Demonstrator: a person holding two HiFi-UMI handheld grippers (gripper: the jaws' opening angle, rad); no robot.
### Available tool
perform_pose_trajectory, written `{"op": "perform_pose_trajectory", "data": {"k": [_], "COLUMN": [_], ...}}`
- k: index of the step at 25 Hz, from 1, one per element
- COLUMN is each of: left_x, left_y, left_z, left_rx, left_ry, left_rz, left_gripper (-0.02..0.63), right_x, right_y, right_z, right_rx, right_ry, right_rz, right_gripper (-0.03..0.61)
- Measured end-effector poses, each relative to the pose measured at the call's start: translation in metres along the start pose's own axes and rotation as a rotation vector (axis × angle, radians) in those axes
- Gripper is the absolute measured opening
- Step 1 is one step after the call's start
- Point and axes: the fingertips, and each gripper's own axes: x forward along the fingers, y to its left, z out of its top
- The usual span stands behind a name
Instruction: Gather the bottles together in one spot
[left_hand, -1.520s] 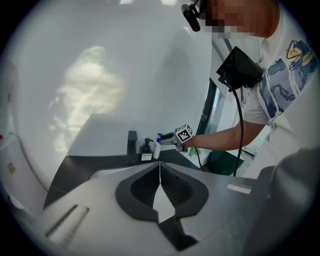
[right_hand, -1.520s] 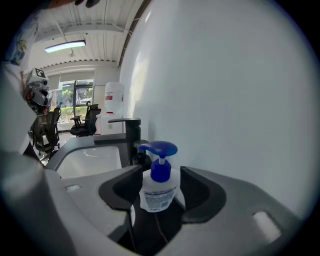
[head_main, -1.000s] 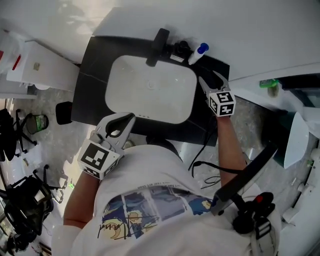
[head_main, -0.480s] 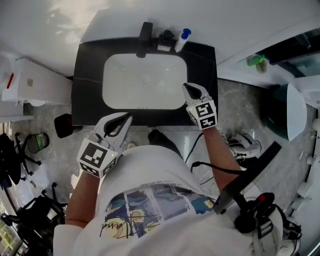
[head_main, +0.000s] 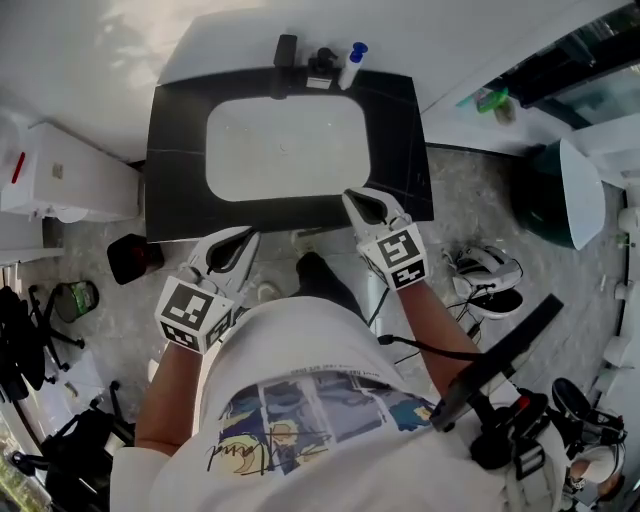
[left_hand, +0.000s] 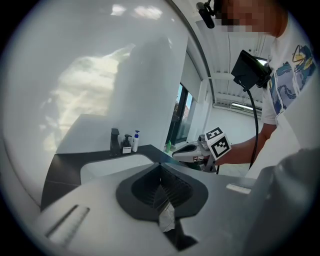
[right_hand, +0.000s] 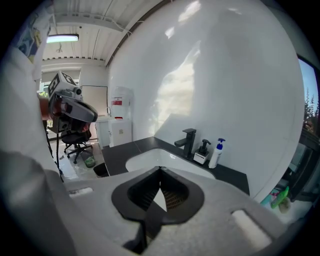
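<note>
My left tool (head_main: 243, 240) hangs just off the near edge of the black tabletop (head_main: 180, 130), jaws pressed together with nothing between them. My right tool (head_main: 352, 197) sits over that near edge further right, likewise closed tight and empty.

What could go wrong, as I judge it: if I reach in without first spreading the jaws, I would poke a bottle rather than take it. The bottles stand tall and narrow on a hard, glossy surface, so a nudge could tip one. At the left of the group the tap (head_main: 286, 50) crowds the black pump bottle (head_main: 322, 62), and a tool coming in there could knock the tap or catch the pump head. The white bottle (head_main: 350, 66) with the blue cap stands just beside the pump bottle, so closing on one may shove the other. Anything tipped forward would roll into the sink (head_main: 285, 150). Far right, what looks like a green bottle (head_main: 490, 100) stands on a pale ledge off the tabletop, and a weak grip could drop it on the way across.

The pump bottle and the white bottle stand at the back edge by the wall, across the sink and well apart from both tools. The white one is roughly straight ahead of my right tool, while the left tool would have further to cross. The green bottle lies well to the right of the right tool and beyond it.
</note>
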Motion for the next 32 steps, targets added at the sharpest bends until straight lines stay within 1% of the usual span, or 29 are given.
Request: {"op": "perform_pose_trajectory", "data": {"k": [3, 6, 10, 16, 22, 25, 29, 32], "left_x": [-0.009, -0.016, -0.024, -0.033, -0.04, -0.042, -0.047, -0.048], "left_y": [-0.006, -0.007, -0.018, -0.019, -0.024, -0.027, -0.025, -0.027], "left_z": [-0.007, -0.01, -0.013, -0.016, -0.019, -0.021, -0.022, -0.022], "left_rx": [-0.003, 0.025, 0.022, 0.054, 0.056, 0.045, 0.06, 0.051], "left_ry": [-0.005, -0.034, -0.025, -0.034, -0.035, -0.03, -0.042, -0.033], "left_rz": [-0.018, -0.018, -0.039, -0.03, -0.021, -0.021, -0.009, -0.019], "left_gripper": [0.003, 0.003, 0.003, 0.003, 0.003, 0.003, 0.003, 0.003], "right_x": [-0.016, -0.029, -0.043, -0.053, -0.059, -0.059, -0.061, -0.062], "right_y": [0.026, 0.045, 0.065, 0.08, 0.092, 0.097, 0.101, 0.104], "right_z": [0.014, 0.019, 0.022, 0.026, 0.033, 0.036, 0.043, 0.047], "right_rx": [-0.011, -0.032, -0.036, -0.042, -0.041, -0.05, -0.061, -0.064], "right_ry": [-0.023, -0.03, -0.035, -0.041, -0.053, -0.058, -0.066, -0.067], "right_rz": [0.01, 0.008, 0.01, 0.007, 0.03, 0.042, 0.046, 0.049], "right_gripper": [0.003, 0.003, 0.003, 0.003, 0.003, 0.003, 0.003, 0.003]}}
